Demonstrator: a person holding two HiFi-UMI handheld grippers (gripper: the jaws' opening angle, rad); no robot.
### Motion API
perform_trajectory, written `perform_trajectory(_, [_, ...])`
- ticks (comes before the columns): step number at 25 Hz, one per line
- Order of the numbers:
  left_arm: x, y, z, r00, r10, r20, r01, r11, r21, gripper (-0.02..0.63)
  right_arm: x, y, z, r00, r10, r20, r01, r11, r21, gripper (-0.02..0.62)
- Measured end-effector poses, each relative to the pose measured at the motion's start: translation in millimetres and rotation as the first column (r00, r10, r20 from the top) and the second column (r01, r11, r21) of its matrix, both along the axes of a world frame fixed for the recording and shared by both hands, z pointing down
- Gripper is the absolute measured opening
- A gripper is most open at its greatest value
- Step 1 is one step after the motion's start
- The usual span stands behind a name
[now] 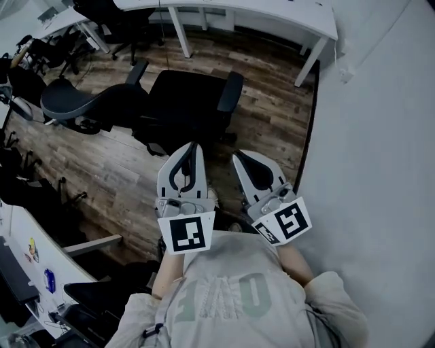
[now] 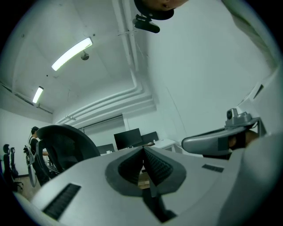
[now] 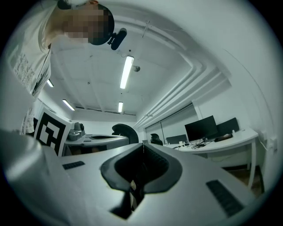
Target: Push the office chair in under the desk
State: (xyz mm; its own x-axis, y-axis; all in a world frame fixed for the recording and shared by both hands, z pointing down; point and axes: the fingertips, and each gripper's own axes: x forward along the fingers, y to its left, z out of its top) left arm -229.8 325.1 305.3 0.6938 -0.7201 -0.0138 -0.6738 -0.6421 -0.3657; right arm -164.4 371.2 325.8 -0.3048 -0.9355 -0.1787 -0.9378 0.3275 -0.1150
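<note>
In the head view, the black padded office chair [image 1: 187, 102] with armrests stands on the wood-plank floor [image 1: 272, 102], well short of the long white surface [image 1: 272, 17] ahead, while my left gripper [image 1: 192, 148] and right gripper [image 1: 239, 159] hang near my chest, touching nothing. The left gripper view shows its jaws pressed together and empty, tilted up toward the ceiling. The right gripper view shows the same, so I judge the push not yet begun; next I must lower both onto the chair and shove it forward.
</note>
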Motion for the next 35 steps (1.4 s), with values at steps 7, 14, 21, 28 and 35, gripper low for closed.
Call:
perform_trajectory(7, [-32,-77,-21,0.996,-0.087,-0.015,0.087,0.996,0.001,0.015,-40,-96,-30,0.992,-0.125,-0.025,0.126,0.991,0.042,0.020])
perform_trajectory(14, [-62,-111,-27,0.983,-0.179,-0.028,0.179,0.984,0.006,0.015,-79,-152,-40,0.962,-0.268,-0.050,0.271,0.960,0.064,0.020])
perform_trajectory(21, [-93,-123,-26,0.933,-0.359,-0.018,0.359,0.933,0.003,0.015,-104,-170,-34,0.889,-0.456,-0.051,0.457,0.889,0.021,0.021])
perform_trajectory(28, [-132,-116,-21,0.857,-0.515,-0.017,0.515,0.857,-0.002,0.015,-121,-171,-29,0.832,-0.550,-0.076,0.551,0.835,-0.013,0.021])
perform_trajectory(35, [-172,-115,-21,0.793,-0.602,-0.094,0.602,0.798,-0.035,0.028,-134,-162,-12,0.777,-0.619,-0.114,0.612,0.785,-0.092,0.026])
